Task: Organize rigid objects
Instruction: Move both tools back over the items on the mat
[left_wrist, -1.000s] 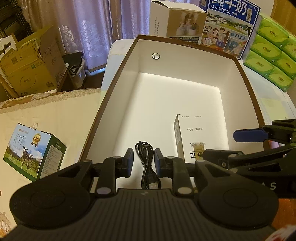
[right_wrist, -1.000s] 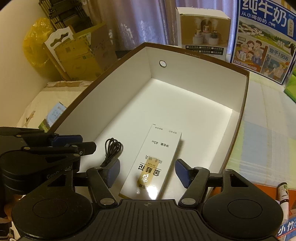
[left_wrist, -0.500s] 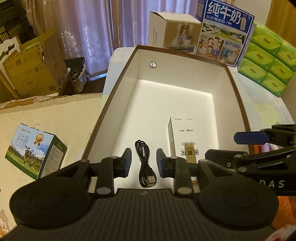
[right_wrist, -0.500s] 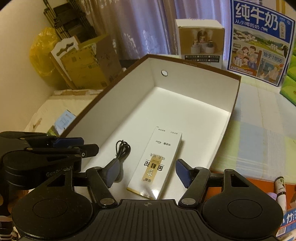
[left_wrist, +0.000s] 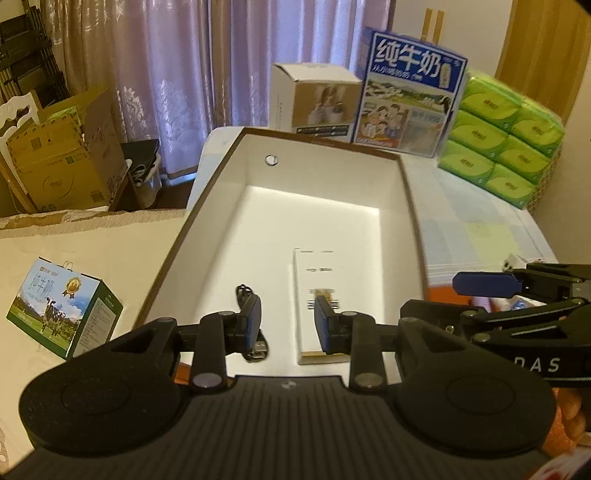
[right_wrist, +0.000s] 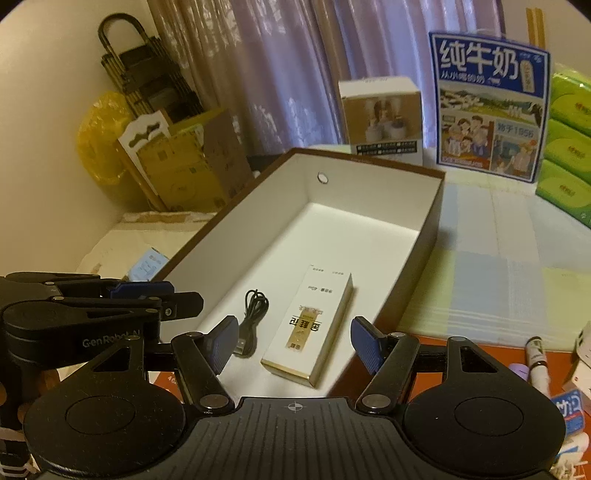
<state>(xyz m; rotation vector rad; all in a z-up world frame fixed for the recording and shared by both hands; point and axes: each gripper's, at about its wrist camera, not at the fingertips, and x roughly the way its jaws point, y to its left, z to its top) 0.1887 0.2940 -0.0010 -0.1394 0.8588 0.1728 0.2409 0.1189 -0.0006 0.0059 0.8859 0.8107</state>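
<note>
Two empty grippers above an open-topped box.

Inside the brown-edged white box (right_wrist: 436, 206), near the close end: a slim white carton (right_wrist: 310, 325) lying flat, with a coiled black USB cable (right_wrist: 251, 314) just beside it on the left, apart from it. Left gripper (left_wrist: 287, 319) narrowly parted, nothing between the blue pads. Right gripper (right_wrist: 293, 341) spread wider, likewise pinching nothing. Behind the box: a blue milk carton (right_wrist: 487, 107) and green tissue packs (left_wrist: 506, 136).
</note>
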